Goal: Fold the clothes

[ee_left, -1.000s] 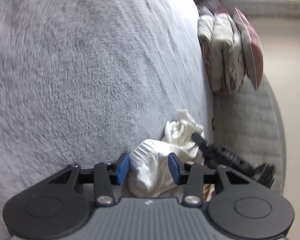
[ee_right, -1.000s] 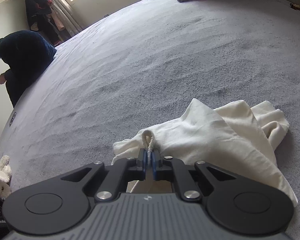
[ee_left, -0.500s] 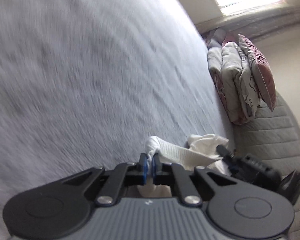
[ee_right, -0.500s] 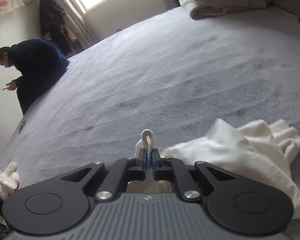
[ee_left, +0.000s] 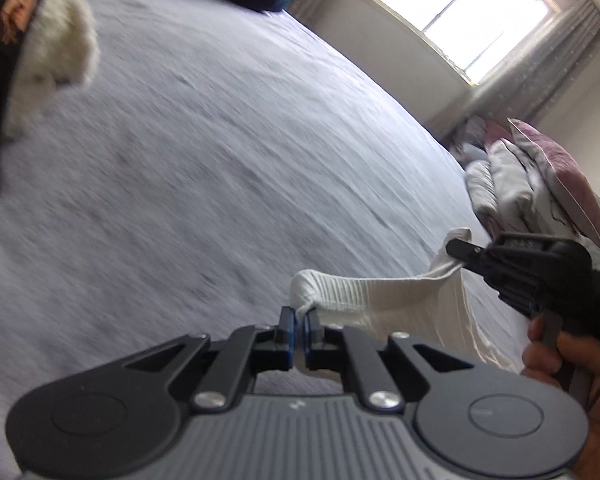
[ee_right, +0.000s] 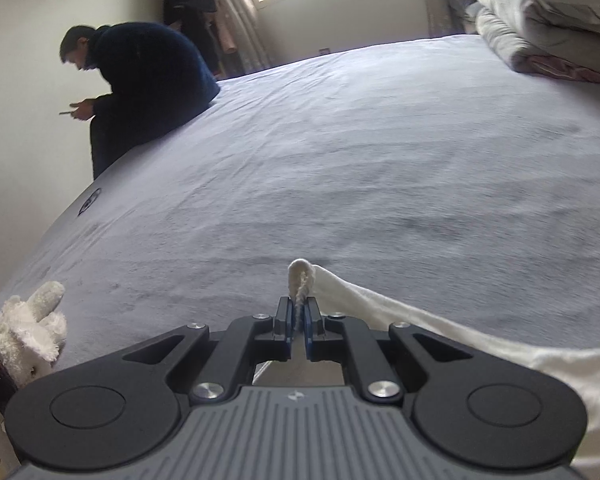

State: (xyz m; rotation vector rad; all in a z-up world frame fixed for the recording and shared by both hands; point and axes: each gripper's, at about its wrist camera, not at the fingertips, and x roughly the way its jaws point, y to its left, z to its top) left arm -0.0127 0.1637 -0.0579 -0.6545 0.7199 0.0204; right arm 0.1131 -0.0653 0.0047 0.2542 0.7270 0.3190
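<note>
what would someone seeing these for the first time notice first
Most striking is the white garment stretched in the air above the grey bed, pinched at one end by the left hand-held gripper and at the other by the right hand-held gripper. Next, a person in dark clothes sits hunched on the bed's far edge near the window. A white plush toy lies at the near left edge.
</note>
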